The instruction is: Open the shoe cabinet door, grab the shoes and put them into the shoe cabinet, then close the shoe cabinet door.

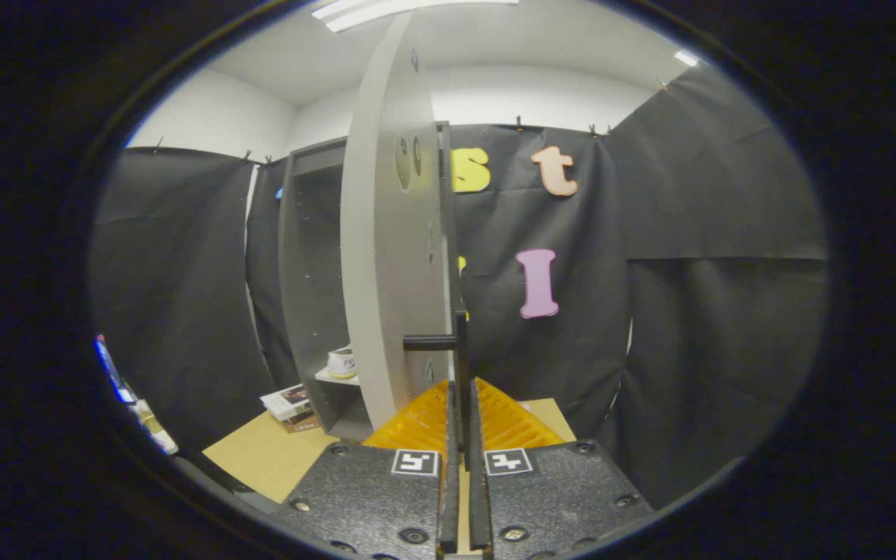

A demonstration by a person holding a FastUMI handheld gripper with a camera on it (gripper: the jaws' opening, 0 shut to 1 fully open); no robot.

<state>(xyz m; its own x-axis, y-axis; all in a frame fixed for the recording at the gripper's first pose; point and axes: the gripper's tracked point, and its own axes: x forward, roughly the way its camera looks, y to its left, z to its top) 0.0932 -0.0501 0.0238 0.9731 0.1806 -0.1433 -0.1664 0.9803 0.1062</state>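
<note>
Item: our gripper [463, 404], fingers pinched on the door handle [460, 342] at lower centre, shoe [341, 362] shelved lower left; risk we judge: thin handle slipping free mid-swing.

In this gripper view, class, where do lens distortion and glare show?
Gripper view: fisheye bends the pale grey cabinet door into a curve; the ceiling strip light glares white; the claw is shut on the thin black door handle, all sharp.

The open door [395, 257] stands just ahead of the closed fingers [463, 404]; left of it is the cabinet [304, 272], a shoe [341, 362] on its shelf [337, 378].
</note>
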